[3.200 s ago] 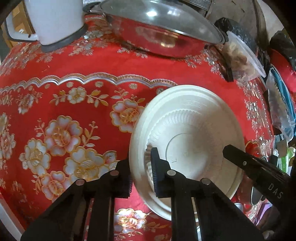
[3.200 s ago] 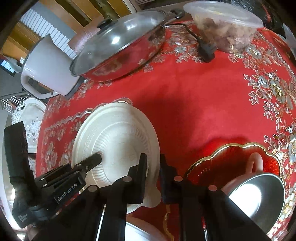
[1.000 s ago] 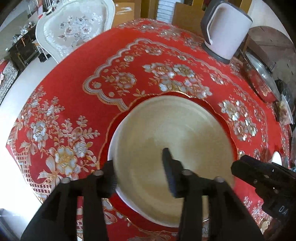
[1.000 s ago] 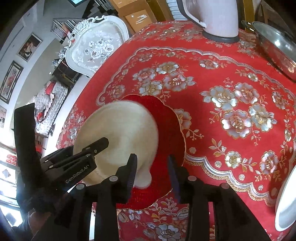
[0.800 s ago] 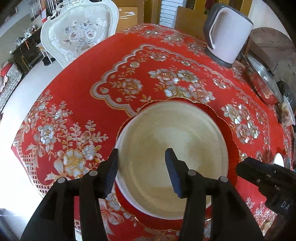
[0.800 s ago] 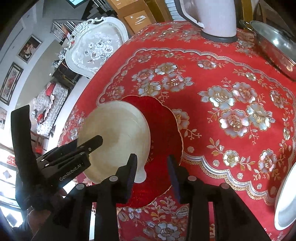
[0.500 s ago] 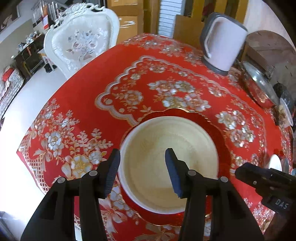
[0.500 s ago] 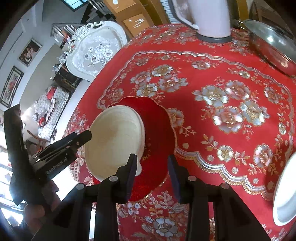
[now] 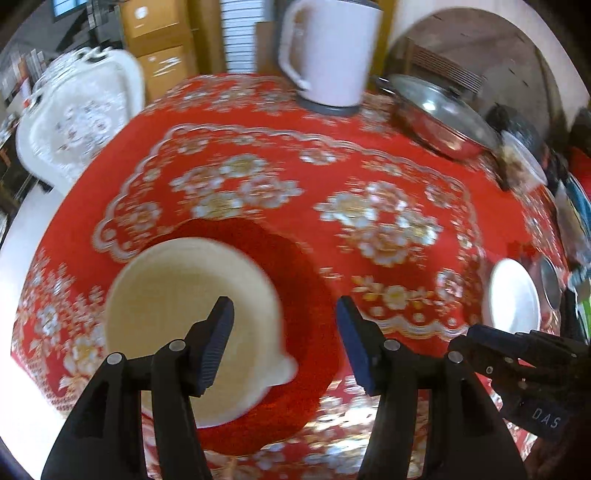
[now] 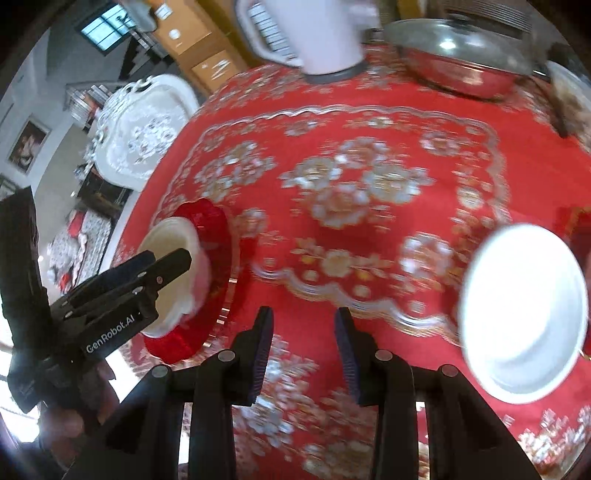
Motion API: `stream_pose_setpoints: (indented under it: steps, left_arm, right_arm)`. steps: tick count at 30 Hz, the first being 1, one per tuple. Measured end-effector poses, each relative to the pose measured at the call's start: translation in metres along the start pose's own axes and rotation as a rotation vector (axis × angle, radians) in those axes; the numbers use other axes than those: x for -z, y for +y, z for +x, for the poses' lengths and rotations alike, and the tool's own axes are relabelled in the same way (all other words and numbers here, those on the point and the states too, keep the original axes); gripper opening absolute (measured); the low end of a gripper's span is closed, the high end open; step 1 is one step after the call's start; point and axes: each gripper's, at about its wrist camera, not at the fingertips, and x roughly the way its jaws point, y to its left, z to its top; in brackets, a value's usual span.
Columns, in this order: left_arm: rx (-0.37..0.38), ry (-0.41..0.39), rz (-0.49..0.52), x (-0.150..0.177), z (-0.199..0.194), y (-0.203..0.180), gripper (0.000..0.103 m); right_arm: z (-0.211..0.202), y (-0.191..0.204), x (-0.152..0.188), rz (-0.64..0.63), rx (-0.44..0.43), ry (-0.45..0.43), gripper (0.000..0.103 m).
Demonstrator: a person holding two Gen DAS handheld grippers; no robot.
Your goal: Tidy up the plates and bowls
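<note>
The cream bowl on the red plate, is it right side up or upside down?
Right side up. The cream bowl shows its open hollow from above, sitting on the red plate, free of both grippers.

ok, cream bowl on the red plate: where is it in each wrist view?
Left wrist: cream bowl lower left, on the red plate, behind the open left gripper.
Right wrist: same bowl at mid left, partly hidden by the left gripper; the right gripper is open and empty.
Shared landmark: white kettle at the table's far edge.
</note>
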Motion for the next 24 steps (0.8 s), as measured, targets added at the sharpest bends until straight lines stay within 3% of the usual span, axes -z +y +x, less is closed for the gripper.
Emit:
stream_pose_setpoints:
  steps: [16, 24]
  left_arm:
    - [0.164, 0.061, 0.234, -0.007, 0.033, -0.139, 0.056]
    - [0.189, 0.091, 0.303, -0.008, 0.049, -0.182, 0.056]
  right_arm:
    - [-0.069, -0.148, 0.055, 0.329, 0.128, -0.088, 0.041]
    - [-0.071, -0.184, 0.063, 0.414, 0.133, -0.102, 0.041]
